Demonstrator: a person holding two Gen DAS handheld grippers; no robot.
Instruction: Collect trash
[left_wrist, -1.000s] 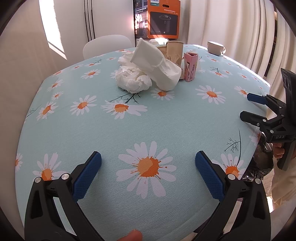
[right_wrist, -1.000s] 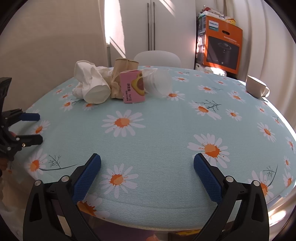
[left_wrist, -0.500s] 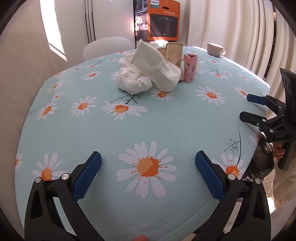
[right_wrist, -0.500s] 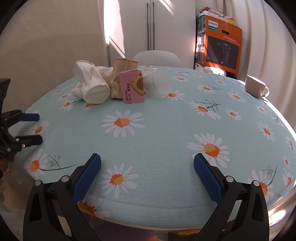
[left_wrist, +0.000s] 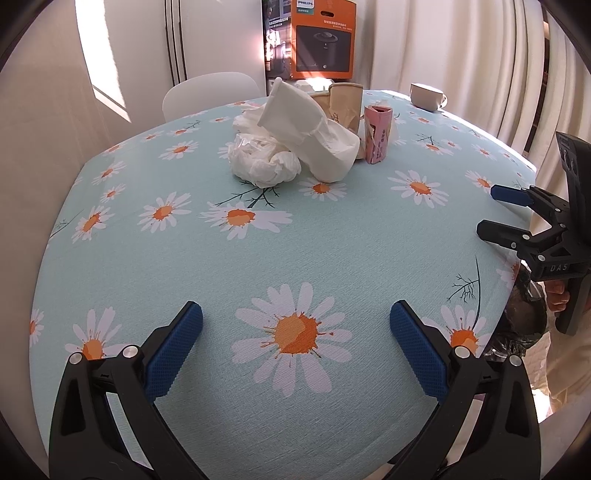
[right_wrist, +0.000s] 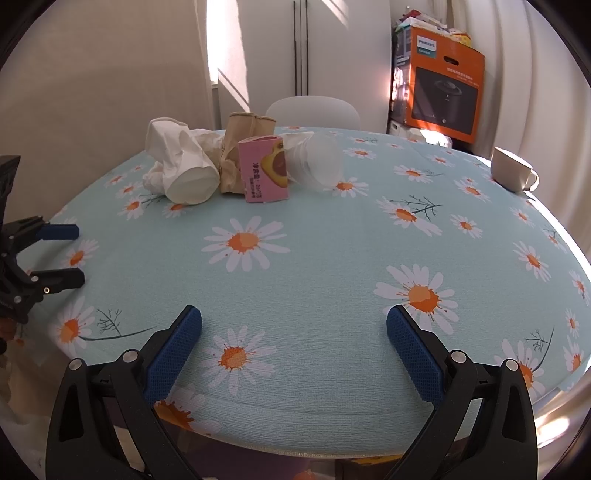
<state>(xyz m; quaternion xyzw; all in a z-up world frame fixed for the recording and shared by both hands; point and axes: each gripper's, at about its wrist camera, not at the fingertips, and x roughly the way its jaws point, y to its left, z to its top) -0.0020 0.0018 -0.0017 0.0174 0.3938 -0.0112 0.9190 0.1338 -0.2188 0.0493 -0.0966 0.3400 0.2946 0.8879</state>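
Trash heap (right_wrist: 229, 166) at the table's (right_wrist: 314, 280) far side — mug (right_wrist: 511, 173) well right of it

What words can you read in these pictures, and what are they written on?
"PHILIPS": on the orange box behind the table, at its top.
"DAS": on the black body of the right tongs, seen from the left wrist camera; the word may run on past the edge.
Pink carton: printed characters on its front, too small to read.
Orange box: a smaller line of print under the brand, too blurred to read.
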